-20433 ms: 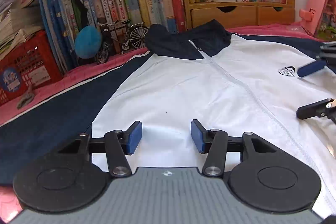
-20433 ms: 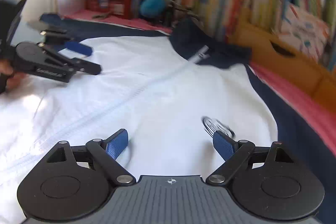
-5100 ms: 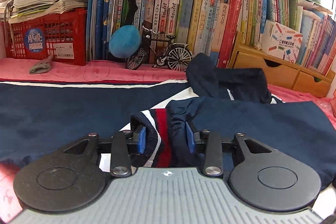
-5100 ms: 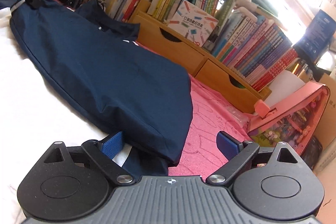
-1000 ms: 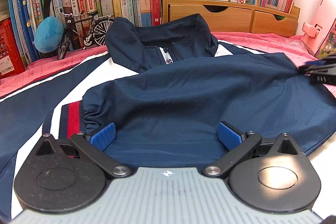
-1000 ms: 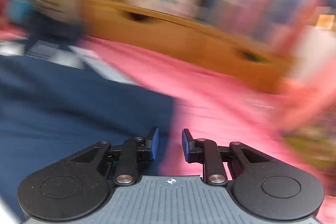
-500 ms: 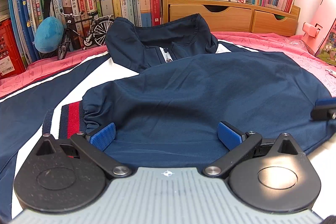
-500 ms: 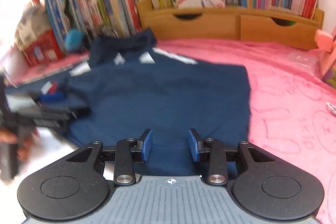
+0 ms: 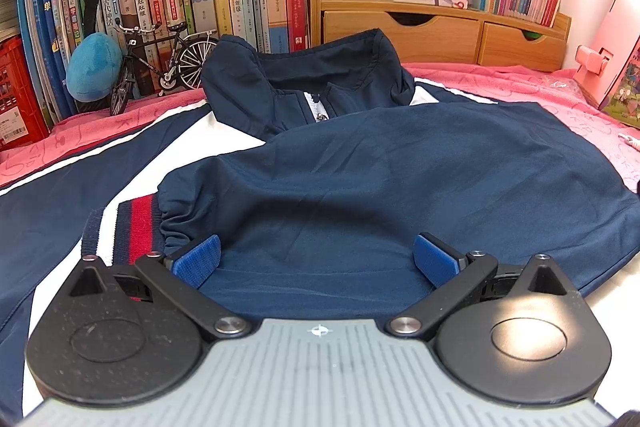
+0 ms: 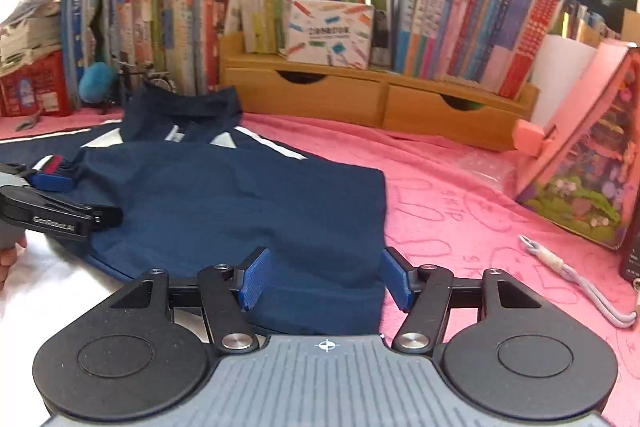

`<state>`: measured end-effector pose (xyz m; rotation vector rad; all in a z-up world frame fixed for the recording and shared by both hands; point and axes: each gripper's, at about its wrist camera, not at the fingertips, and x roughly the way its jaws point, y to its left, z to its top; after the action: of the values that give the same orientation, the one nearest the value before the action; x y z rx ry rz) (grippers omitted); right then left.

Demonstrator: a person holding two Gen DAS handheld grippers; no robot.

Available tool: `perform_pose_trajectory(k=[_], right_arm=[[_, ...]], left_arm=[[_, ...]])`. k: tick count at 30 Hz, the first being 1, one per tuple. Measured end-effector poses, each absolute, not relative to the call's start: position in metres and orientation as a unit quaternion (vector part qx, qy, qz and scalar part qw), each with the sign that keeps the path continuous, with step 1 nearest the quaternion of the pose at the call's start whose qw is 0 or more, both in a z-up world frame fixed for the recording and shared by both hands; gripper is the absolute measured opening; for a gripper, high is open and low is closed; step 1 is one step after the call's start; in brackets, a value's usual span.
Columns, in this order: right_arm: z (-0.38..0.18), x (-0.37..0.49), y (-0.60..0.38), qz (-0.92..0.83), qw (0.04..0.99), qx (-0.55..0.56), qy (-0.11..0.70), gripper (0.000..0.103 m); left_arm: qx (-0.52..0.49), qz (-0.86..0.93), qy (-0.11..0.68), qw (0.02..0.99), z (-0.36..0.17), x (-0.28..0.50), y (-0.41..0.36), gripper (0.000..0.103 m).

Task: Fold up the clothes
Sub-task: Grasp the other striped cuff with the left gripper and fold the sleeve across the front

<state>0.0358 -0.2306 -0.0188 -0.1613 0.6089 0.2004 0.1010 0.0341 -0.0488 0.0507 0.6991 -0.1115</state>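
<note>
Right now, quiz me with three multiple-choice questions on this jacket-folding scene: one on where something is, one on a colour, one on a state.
1. Where does the toy bicycle stand?
A. Before the books, left of the jacket collar
B. On the wooden drawers
C. On the folded sleeve

2. What colour is the cloth under the jacket?
A. Green
B. Pink
C. Grey

3. How is the left claw?
A. Shut on the cuff
B. Open above the sleeve
C. Out of view

Answers: 1 A, its wheels sit by the blue plush ball. 2 B, pink shows all around the jacket. 3 B, its blue pads are spread wide with nothing between them.
</note>
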Motion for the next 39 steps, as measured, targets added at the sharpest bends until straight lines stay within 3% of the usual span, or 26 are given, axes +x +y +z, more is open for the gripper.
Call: perform_pose_trajectory(k=[12, 25, 29, 35, 37, 39], right_arm=[[-0.01, 0.057, -0.106, 0.216, 0.929, -0.076, 0.291, 0.072], [-0.058, 0.064, 0.038, 0.318, 0.887, -0.128, 0.308, 0.082], [-0.066, 0.063, 0.037, 0.323, 0.882, -0.123, 0.319, 0.102], [-0.07, 0.062, 0.037, 0.323, 0.882, -0.123, 0.322, 0.103], [-0.071, 0.062, 0.037, 0.323, 0.882, -0.123, 0.322, 0.103], [-0.07, 0.062, 0.036, 0.322, 0.882, -0.123, 0.322, 0.103]], left_arm=[[-0.091, 0.024, 0.266, 0.959, 0.007, 0.009, 0.182, 0.103], [-0.222, 0.256, 0.277, 0.899, -0.021, -0.042, 0.359, 0.103], [-0.255, 0.306, 0.247, 0.883, -0.017, -0.039, 0.406, 0.103], [-0.334, 0.378, 0.216, 0.836, -0.024, -0.015, 0.471, 0.103], [-0.339, 0.394, 0.209, 0.828, -0.028, -0.006, 0.484, 0.1], [-0.344, 0.4, 0.201, 0.825, -0.032, 0.001, 0.493, 0.085]])
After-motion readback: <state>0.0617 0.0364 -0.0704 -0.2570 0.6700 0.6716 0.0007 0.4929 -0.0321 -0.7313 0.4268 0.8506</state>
